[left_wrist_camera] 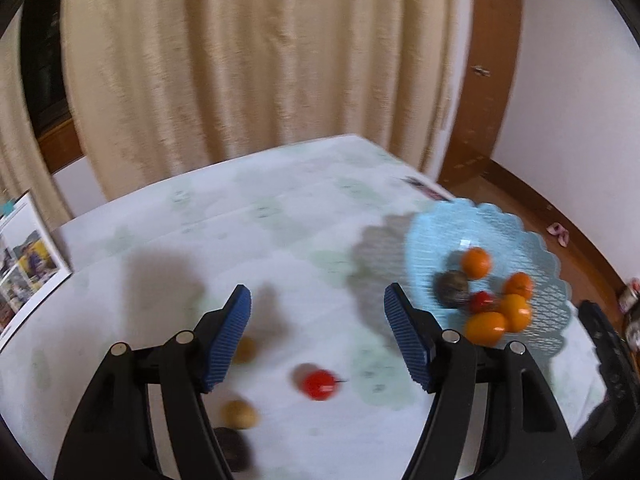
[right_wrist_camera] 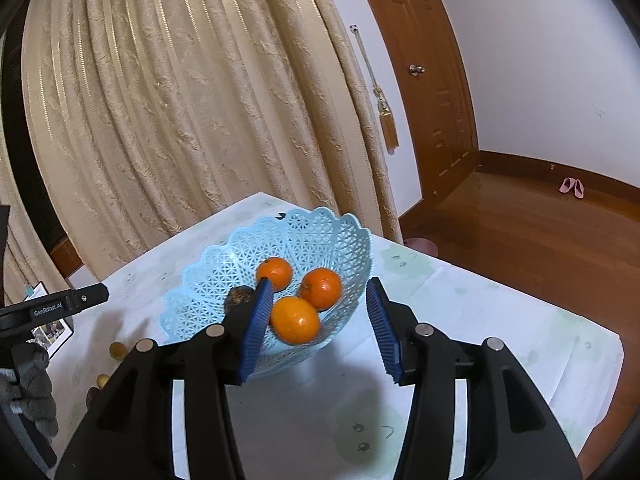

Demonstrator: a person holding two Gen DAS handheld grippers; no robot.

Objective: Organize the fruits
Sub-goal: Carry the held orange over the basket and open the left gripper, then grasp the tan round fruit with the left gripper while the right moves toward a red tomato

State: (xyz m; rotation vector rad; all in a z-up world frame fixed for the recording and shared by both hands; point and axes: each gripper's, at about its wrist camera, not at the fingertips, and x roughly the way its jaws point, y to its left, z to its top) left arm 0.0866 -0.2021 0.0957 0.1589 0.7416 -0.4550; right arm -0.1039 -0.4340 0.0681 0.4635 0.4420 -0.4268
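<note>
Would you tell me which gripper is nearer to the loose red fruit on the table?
Left. The left gripper hangs open right over the red fruit; the right gripper is open at the blue basket, off to the side.

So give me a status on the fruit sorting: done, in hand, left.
Done: oranges, a dark fruit and a small red one lie in the blue basket. In hand: nothing; left gripper and right gripper are both open. Left: a red fruit, two tan ones and a dark one on the table.
</note>
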